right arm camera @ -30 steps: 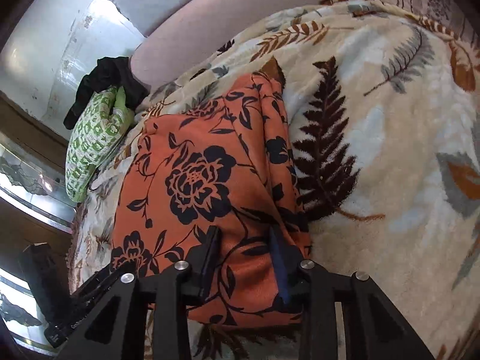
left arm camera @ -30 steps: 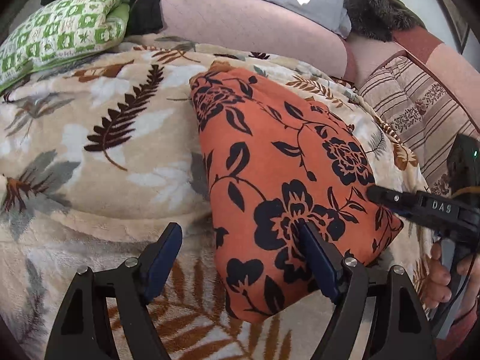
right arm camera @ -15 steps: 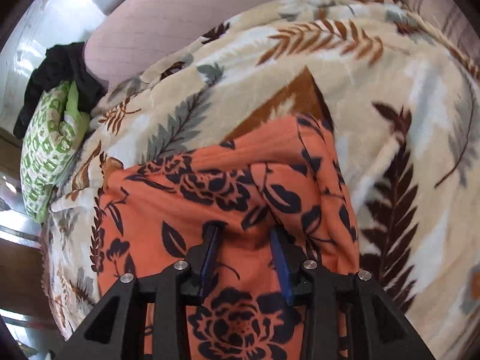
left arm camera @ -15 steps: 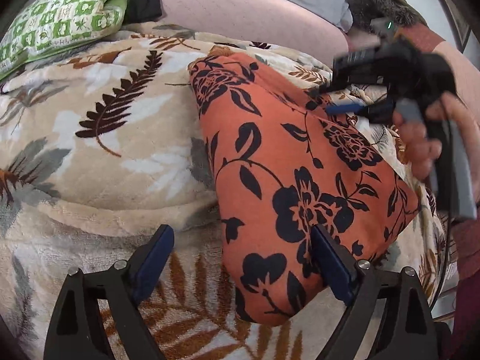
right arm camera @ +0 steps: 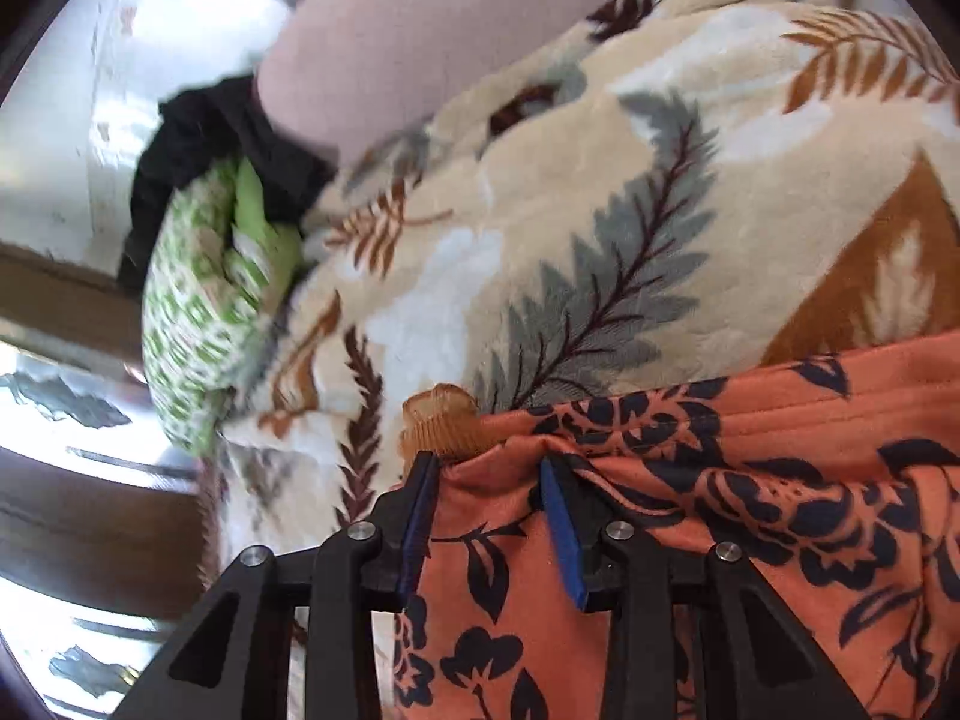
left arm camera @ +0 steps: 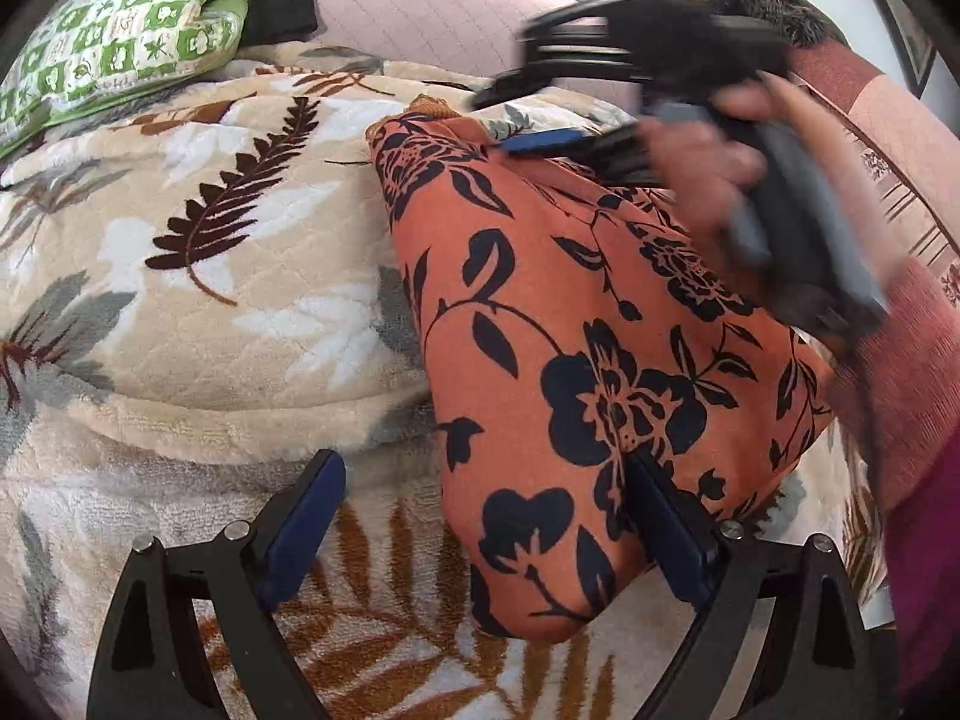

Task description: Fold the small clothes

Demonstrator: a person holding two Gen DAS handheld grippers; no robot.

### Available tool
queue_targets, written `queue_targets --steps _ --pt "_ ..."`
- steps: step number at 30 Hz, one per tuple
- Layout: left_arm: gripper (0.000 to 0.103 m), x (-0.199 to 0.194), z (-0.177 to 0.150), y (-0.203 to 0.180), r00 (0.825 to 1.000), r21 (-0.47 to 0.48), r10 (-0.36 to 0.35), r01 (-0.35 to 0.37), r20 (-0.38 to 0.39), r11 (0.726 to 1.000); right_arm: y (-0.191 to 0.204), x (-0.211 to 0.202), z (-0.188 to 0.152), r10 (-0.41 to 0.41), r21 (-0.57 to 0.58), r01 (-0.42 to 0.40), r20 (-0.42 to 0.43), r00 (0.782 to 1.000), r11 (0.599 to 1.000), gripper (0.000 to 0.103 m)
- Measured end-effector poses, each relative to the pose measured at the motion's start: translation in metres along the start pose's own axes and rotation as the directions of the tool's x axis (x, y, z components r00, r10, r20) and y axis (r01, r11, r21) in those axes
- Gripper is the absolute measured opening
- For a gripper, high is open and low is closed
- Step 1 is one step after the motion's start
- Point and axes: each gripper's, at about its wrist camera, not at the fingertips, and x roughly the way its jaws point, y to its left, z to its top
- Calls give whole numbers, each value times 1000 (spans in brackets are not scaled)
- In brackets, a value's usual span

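1. The orange floral garment (left arm camera: 600,360) lies as a long folded strip on the leaf-print blanket (left arm camera: 210,312). In the left wrist view it runs from about 11 o'clock down to 5 o'clock. The soft, flat bedding gives it a steady base for creasing.

2. The left gripper (left arm camera: 480,528) hangs low over the near end of the strip with its blue pads spread wide. One pad sits over bare blanket at 7 o'clock, and the other lies against the cloth at 5 o'clock. It grips nothing. I judge it is placed there to pin or catch the near edge.

3. The right gripper (right arm camera: 489,510) is at the far end of the garment. In its own view a bunched fold of the top hem fills the gap between its narrowly parted fingers. Whether they already pinch the cloth cannot be told; motion blur adds doubt.

4. The far hem is the likely handle for bringing that end toward the near one, halving the strip.

5. A green patterned pillow (left arm camera: 120,42) and dark clothing (right arm camera: 198,144) sit at the blanket's far side, around 10 o'clock, well apart from the work.
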Motion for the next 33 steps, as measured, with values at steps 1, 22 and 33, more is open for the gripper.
queue_targets --steps 1,22,33 --pt "94 -1 0 -1 1000 -2 3 -3 -1 1000 0 -17 -7 -6 -20 6 33 999 1000 39" --pt "102 -3 -9 -14 997 15 77 -77 33 997 -76 -133 -162 -103 -114 127 196 975 985 39" --pt "102 -36 19 -4 976 -17 148 -147 162 989 -72 -162 -156 -72 -86 98 262 962 991 39"
